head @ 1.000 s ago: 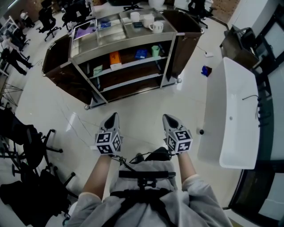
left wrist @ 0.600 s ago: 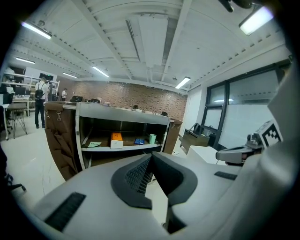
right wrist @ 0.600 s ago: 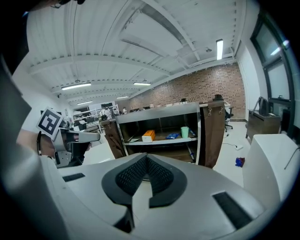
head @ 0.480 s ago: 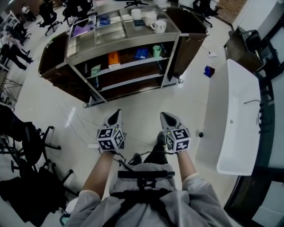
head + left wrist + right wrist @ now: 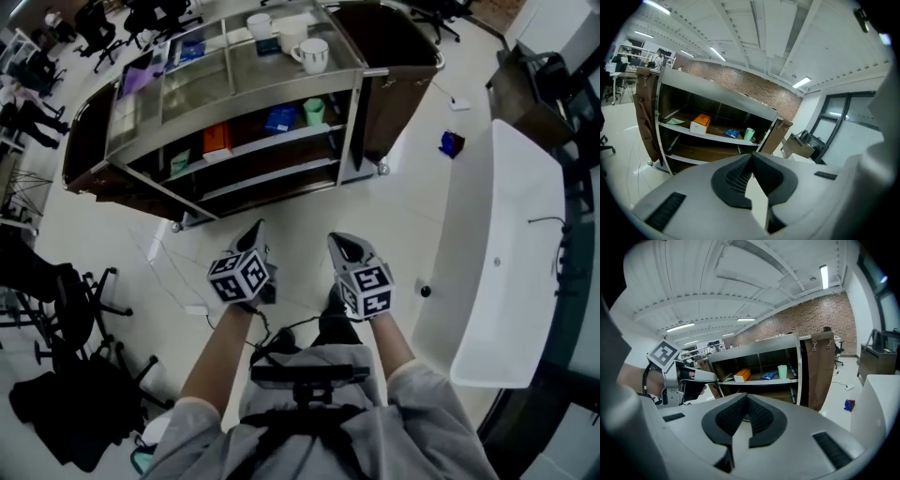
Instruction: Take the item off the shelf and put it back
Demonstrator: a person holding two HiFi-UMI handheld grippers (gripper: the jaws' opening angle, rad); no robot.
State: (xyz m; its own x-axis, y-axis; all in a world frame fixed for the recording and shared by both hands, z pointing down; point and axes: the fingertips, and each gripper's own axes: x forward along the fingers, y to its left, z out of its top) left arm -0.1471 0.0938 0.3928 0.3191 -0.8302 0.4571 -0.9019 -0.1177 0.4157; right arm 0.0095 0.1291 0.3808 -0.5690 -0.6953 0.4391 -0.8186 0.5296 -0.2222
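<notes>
Barely begun, with left gripper [image 5: 253, 230] and right gripper [image 5: 339, 244] well short of the shelf [image 5: 281, 142], fingers pressed together on nothing, orange box [image 5: 217, 139] untouched toward its left edge.

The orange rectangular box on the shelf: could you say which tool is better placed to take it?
Left, probably: the orange rectangular box lies nearer the left tool than the right tool.

The person wears a grey short-sleeved shirt [image 5: 427, 412] under a black strap harness [image 5: 302, 373] across the chest.
</notes>
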